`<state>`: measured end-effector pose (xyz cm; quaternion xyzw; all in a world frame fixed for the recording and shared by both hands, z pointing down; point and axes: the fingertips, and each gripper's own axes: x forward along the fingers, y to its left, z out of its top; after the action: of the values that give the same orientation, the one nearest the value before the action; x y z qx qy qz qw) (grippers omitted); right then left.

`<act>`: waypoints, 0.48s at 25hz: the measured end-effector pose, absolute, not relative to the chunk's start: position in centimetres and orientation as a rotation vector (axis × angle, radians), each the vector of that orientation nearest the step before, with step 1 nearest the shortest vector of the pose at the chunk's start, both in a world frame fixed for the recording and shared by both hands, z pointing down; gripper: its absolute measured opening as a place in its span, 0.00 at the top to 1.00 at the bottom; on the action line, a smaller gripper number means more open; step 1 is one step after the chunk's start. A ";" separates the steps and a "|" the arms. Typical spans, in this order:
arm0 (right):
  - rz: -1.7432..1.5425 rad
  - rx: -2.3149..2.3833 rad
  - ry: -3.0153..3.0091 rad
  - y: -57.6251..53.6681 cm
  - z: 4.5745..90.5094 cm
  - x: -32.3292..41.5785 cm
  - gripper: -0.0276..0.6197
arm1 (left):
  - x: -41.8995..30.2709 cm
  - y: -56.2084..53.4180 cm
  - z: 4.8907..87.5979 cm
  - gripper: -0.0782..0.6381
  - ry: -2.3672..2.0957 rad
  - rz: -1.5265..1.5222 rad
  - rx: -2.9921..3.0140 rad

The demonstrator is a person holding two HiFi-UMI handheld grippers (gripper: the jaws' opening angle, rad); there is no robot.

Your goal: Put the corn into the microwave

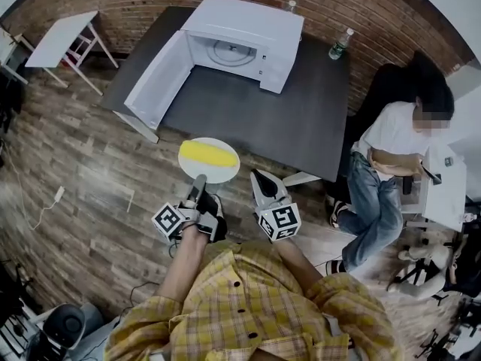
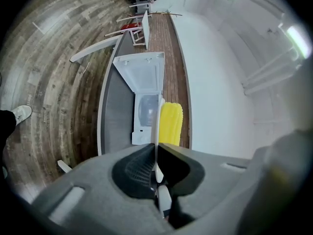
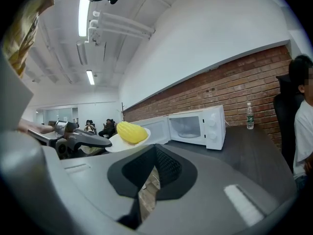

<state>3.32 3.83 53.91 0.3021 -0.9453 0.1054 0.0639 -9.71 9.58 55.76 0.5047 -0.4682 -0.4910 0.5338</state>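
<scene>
Fingers of our left gripper clamp the plate carrying corn. Fingers of our right gripper sit together, empty.

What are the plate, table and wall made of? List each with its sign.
Plate: likely ceramic or melamine, smooth white surface, thin rim.
Table: perhaps laminate or painted board, flat matte dark grey.
Wall: bare brick, red-brown courses with mortar lines.

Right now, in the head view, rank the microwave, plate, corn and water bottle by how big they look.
Microwave, largest.
Plate.
Corn.
Water bottle, smallest, though it sits farther from the camera than the corn, so that last pair is unsure.
</scene>
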 end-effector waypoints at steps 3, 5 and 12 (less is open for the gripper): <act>0.323 0.944 -2.837 1.6 53.8 1.2 0.95 | -11.7 7.1 55.7 0.87 -1.102 -1.138 1.210; 0.323 0.970 -2.824 0.2 53.6 -0.1 0.95 | -13.0 5.6 55.7 0.87 -1.086 -1.123 1.214; 0.317 1.086 -2.785 -4.2 53.2 -3.8 0.95 | -17.4 0.9 55.2 0.87 -1.046 -1.064 1.271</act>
<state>-3.79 -4.16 53.20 0.3604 -0.9243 0.1053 0.0680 -17.36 0.93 55.21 0.5387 -0.4431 -0.4509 0.5569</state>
